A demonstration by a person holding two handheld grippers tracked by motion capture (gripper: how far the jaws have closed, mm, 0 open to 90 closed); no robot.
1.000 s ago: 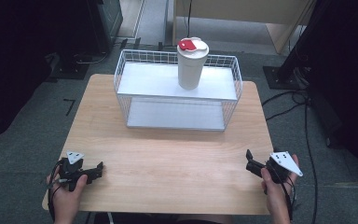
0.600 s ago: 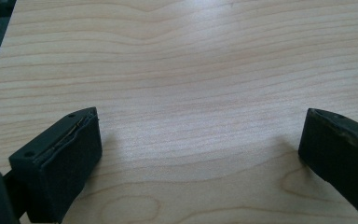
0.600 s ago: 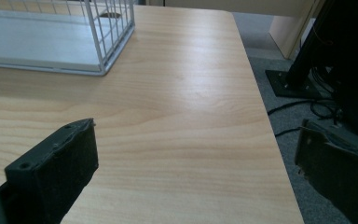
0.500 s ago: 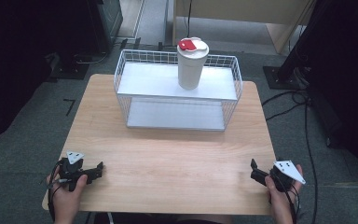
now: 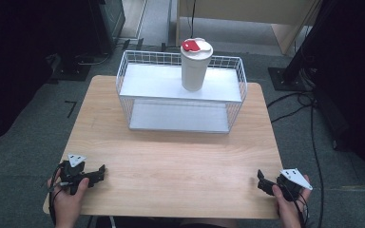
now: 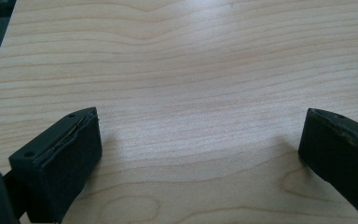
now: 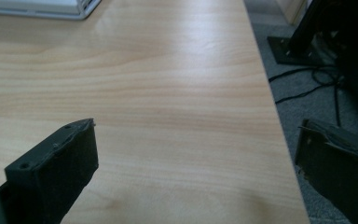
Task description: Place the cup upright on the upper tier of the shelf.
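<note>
both tongs sit low at the near edge of the surface (image 5: pixel 171 161), one at each corner, well apart from one another. left tongs (image 5: pixel 100 173) are held in the person's left hand (image 5: pixel 69 192) near the front left corner, jaws spread wide and pointing across the wood toward the right – in the left gripper view the two black jaws stand far apart with only bare grain between them, nothing gripped. right tongs (image 5: pixel 261 180) are in the right hand (image 5: pixel 290 199) at the front right corner, right by the edge; their jaws are parted too, empty, and in the right gripper view one jaw hangs over the wood while the other sits out past the surface's edge, over the grey carpet (image 7: pixel 298 107) and some cables (image 7: pixel 307 84).

well away from both, at the far side of the surface, stands a white wire basket (image 5: pixel 123 80) with two white shelves inside. a cup (image 5: pixel 195 71) stands upright on the upper shelf, right of the middle – pale body, white lid with a red patch on top. its top rises above the basket's rim. a corner of the basket's lower shelf shows at the top left of the right gripper view.
</note>
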